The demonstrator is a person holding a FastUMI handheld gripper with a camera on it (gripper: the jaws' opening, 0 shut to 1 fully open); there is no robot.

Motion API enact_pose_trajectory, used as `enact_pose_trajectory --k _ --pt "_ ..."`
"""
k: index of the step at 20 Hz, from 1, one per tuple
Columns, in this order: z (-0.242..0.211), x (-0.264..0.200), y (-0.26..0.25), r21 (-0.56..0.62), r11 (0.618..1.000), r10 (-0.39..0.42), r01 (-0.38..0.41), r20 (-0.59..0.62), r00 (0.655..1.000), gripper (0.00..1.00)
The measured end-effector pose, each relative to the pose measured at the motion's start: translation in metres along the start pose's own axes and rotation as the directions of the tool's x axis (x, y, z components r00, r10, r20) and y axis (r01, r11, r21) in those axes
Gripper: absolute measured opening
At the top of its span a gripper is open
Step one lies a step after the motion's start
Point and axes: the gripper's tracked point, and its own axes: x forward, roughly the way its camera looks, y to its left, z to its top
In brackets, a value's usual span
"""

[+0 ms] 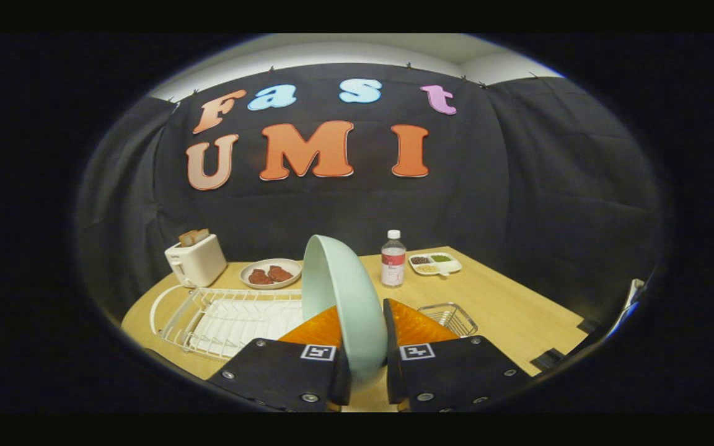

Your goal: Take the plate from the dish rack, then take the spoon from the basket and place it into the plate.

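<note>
gripper (366,347) clamped on plate (343,296), 1 finger on each face, plate held on edge and upright, rim rising ahead of fingertips. lifted clear of dish rack (220,319), which sits just beyond the left finger, apparently emptied. wire basket (453,317) just beyond the right finger, close by; spoon not discernible inside. bare table (518,310) to the right of basket looks like the set-down spot, judged. plate needs tipping flat first. toaster (196,259), bottle (393,259) further back.
</note>
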Motion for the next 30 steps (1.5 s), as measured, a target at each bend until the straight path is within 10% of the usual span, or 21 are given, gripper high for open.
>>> enact_pose_trajectory --k 16,30 --pt "-0.117 -0.083 -0.016 0.352 0.919 0.232 -0.175 -0.127 0.964 0.23" --pt "-0.182 -0.078 -0.016 0.505 0.859 0.245 -0.083 -0.263 0.933 0.29"
